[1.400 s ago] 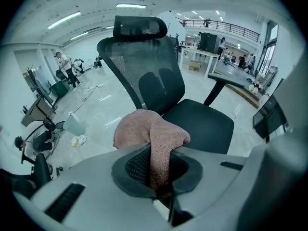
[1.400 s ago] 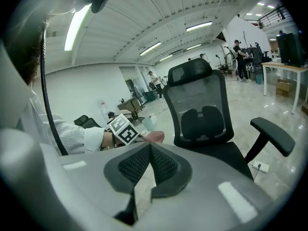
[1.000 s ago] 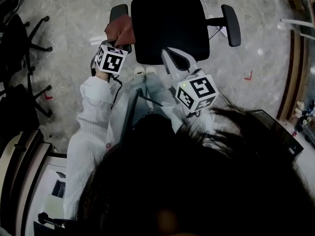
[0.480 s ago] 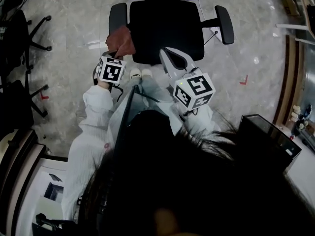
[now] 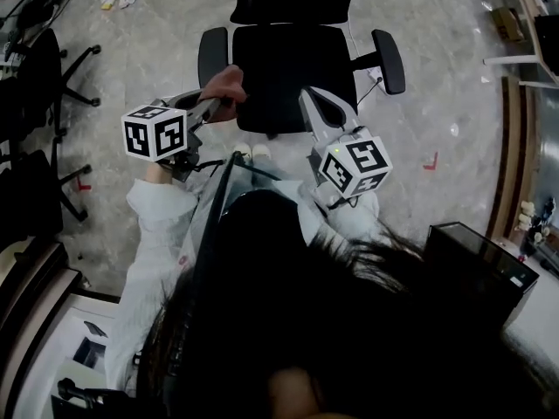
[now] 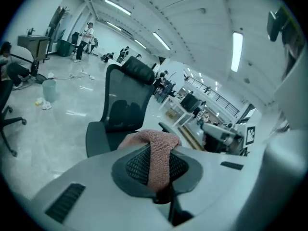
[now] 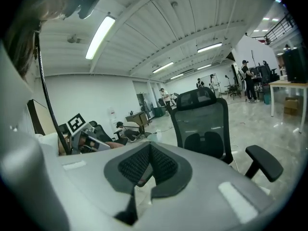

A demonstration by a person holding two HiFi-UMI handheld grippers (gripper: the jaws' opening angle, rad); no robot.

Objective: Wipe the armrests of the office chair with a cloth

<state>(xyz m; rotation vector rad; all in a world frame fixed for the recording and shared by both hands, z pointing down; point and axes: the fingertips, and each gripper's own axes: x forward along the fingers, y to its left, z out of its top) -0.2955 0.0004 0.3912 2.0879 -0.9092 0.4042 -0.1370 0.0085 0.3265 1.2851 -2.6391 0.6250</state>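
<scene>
A black office chair point(image 5: 288, 64) stands in front of me, with its left armrest point(image 5: 212, 55) and right armrest point(image 5: 389, 59) both bare. My left gripper point(image 5: 214, 107) is raised beside the seat's front left corner. It is shut on a reddish-brown cloth point(image 5: 229, 82), which hangs clear of the armrest. In the left gripper view the cloth point(image 6: 151, 141) is draped over the pinched jaws of the left gripper point(image 6: 153, 167), and the chair back point(image 6: 126, 102) is behind it. My right gripper point(image 5: 319, 103) is shut and empty over the seat's front edge. The right gripper point(image 7: 149, 165) faces the chair point(image 7: 202, 124).
Other black chairs point(image 5: 35, 77) stand at the left. A dark box point(image 5: 476, 243) is at the lower right. My white shoes point(image 5: 247, 153) are just below the seat. A red tape mark point(image 5: 431, 162) is on the floor. Several people and desks point(image 7: 288, 88) are far off.
The left gripper has risen and rolled, lifting the cloth off the left armrest. The right gripper has risen a little.
</scene>
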